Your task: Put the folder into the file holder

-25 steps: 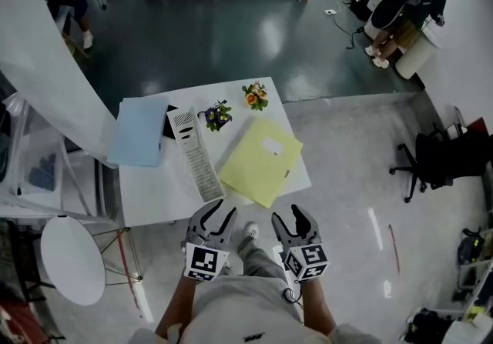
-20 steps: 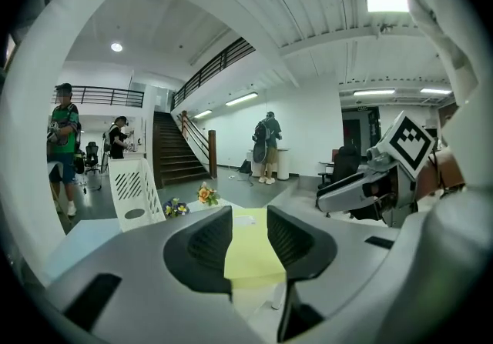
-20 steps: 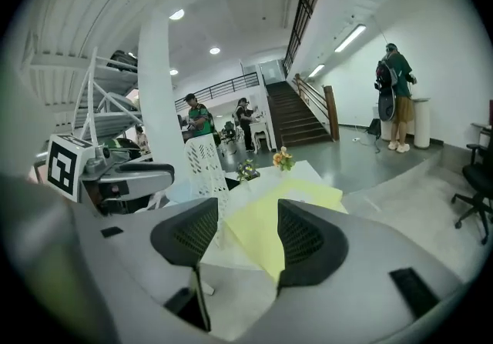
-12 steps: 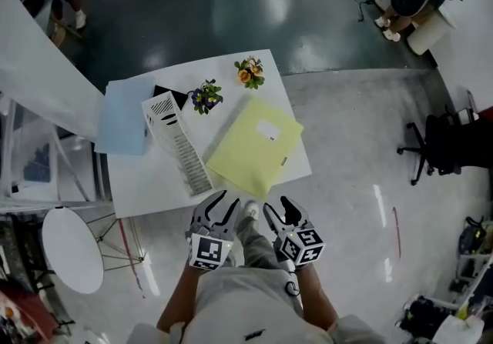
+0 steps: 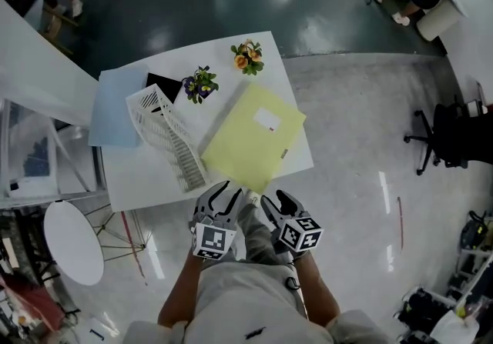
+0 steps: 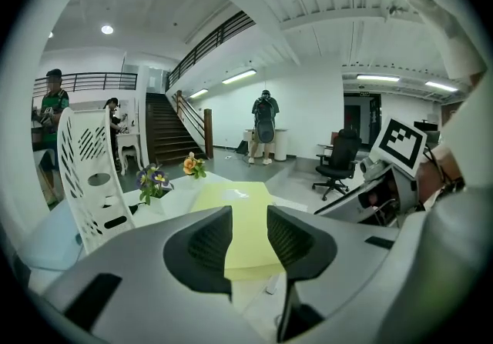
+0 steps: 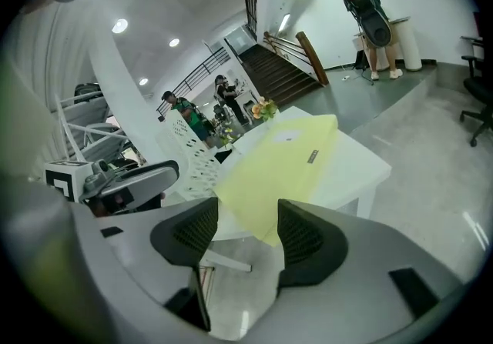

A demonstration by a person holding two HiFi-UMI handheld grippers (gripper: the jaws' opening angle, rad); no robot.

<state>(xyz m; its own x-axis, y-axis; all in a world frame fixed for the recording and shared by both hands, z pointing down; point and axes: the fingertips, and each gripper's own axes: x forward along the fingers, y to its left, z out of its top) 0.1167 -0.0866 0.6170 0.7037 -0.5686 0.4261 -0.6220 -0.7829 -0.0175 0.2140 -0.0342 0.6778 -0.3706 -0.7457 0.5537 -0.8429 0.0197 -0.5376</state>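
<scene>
The yellow folder (image 5: 254, 137) lies flat on the white desk (image 5: 296, 154), its near corner over the desk's edge. The white file holder (image 5: 166, 138) stands just beside it at 9 o'clock. The left gripper (image 5: 223, 196) and right gripper (image 5: 275, 202) hover off the desk at the folder's 6 o'clock, both with jaws apart and empty.

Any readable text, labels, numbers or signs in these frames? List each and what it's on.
No text here can be read.
The white label on the yellow folder: too small to tell if anything is printed.
The dark tag near the folder's edge: too small to read.
The cube on the left gripper and the one on the right gripper: black-and-white square markers, no letters or numbers.
</scene>
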